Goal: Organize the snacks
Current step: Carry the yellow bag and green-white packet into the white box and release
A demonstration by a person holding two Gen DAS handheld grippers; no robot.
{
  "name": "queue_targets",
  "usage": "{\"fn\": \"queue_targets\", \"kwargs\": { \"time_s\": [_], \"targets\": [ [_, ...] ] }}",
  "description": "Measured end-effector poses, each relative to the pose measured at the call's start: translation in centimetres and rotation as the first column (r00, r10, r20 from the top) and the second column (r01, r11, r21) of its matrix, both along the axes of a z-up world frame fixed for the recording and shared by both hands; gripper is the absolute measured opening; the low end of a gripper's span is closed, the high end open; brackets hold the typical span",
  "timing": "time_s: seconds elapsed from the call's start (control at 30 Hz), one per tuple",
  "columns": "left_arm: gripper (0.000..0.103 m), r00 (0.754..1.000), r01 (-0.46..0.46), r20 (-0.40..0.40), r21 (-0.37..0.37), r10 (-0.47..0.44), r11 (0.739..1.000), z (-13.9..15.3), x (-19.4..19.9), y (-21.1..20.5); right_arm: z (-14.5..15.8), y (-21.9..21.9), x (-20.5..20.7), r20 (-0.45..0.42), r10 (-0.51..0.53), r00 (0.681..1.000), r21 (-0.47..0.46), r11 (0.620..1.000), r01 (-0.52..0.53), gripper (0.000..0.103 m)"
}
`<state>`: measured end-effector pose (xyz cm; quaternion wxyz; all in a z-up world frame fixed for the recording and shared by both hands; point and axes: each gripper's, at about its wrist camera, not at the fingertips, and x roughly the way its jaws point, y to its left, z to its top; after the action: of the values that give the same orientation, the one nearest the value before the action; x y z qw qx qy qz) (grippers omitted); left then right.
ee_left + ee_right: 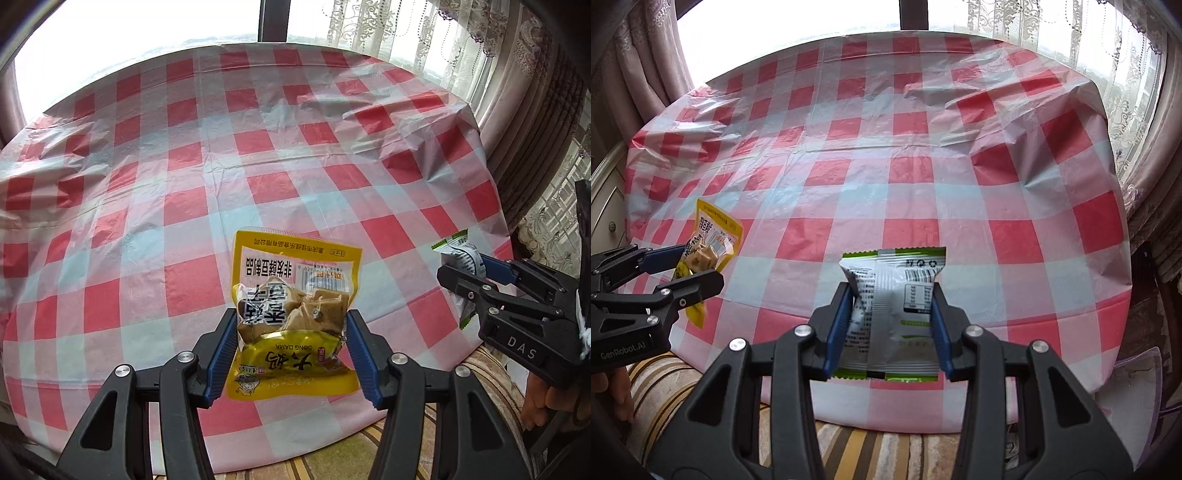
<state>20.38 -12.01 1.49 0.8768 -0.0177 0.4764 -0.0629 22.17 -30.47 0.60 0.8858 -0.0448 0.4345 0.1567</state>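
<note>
- The table (184, 166), under a red-and-white checked plastic cloth, fills both views and is the landmark here; its top shows nothing lying on it, and the cloth is creased toward the far right corner.
- The left gripper (291, 350) hangs above the table's near edge, its jaws partly closed with the blue pads pressing both side edges of the yellow snack pouch (295, 314).
- The right gripper (892, 328) hangs over the same near edge, further along to the right, its jaws drawn in narrower and clamped on the flanks of the silver-and-green snack packet (897, 314).
- The yellow snack pouch is off the table, held upright in the air; it looks light, with a soft film that buckles, while the lumpy brown pieces inside give the pads something firm to bite.
- The silver-and-green snack packet is also held clear of the table; it looks puffy and light, its foil probably slick, and it pinches in where the pads squeeze.
- For both, a mid-body hold across the filled part seems safer than the thin crimped seals, which would likely fold and slip.
</note>
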Motion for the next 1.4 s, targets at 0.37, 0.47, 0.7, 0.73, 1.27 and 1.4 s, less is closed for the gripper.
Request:
{"fn": "queue_targets", "kwargs": {
  "time_s": [0.37, 0.47, 0.7, 0.73, 1.27, 1.4],
  "targets": [
    [0.058, 0.984, 0.177, -0.009, 0.058, -0.177, 0.983, 0.6, -0.9, -9.3, -0.5, -9.8, -3.5, -0.016, -0.178, 0.984, 0.03, 0.983, 0.179, 0.045],
    [0.058, 0.972, 0.234, -0.007, 0.082, -0.234, 0.969, 0.8, -1.3, -12.3, -0.8, -12.9, -4.7, -0.019, -0.243, 0.97, 0.047, 0.969, 0.244, 0.045],
    [0.058, 0.918, 0.394, -0.017, 0.136, -0.396, 0.909, 0.9, -2.4, -20.1, -2.1, -20.3, -7.9, -0.055, -0.417, 0.907, 0.073, 0.904, 0.42, 0.045],
    [0.058, 0.907, 0.42, -0.023, 0.14, -0.421, 0.897, 0.8, -2.6, -21.3, -2.4, -21.4, -8.3, -0.064, -0.44, 0.896, 0.073, 0.893, 0.444, 0.045],
    [0.064, 0.746, 0.666, -0.184, 0.217, -0.64, 0.713, -3.5, -5.8, -32.5, -5.1, -28.4, -13.1, -0.12, -0.632, 0.766, 0.068, 0.764, 0.641, 0.05],
    [0.079, 0.753, 0.658, -0.185, 0.225, -0.632, 0.718, -3.4, -5.9, -32.4, -4.9, -28.3, -13.6, -0.116, -0.643, 0.757, 0.077, 0.754, 0.653, 0.068]
  ]
}}
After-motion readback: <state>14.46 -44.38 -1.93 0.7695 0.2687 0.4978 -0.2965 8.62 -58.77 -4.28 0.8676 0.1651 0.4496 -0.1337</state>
